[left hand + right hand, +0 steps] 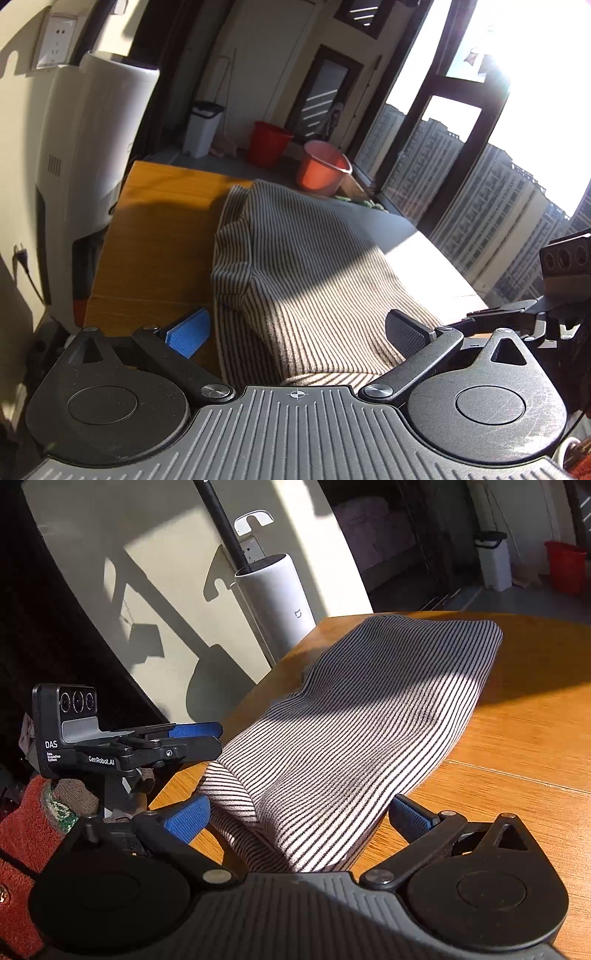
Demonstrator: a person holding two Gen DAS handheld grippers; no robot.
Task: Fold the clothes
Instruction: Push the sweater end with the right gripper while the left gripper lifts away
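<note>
Sunlit wooden tabletop [155, 236]; tall windows [480, 155] facing apartment blocks; red buckets [267, 144] on grey floor [221, 162]; cream wall [110, 554].

1. Your garment [295, 266]: cream with thin dark stripes.
2. Your tabletop [155, 236]: warm orange-brown wood grain.
3. Your left tongs [295, 332]: black body, one blue pad, one dark pad.
4. Your right tongs [299, 816]: black, blue pads.
5. Buckets [321, 168]: red and salmon-pink.
</note>
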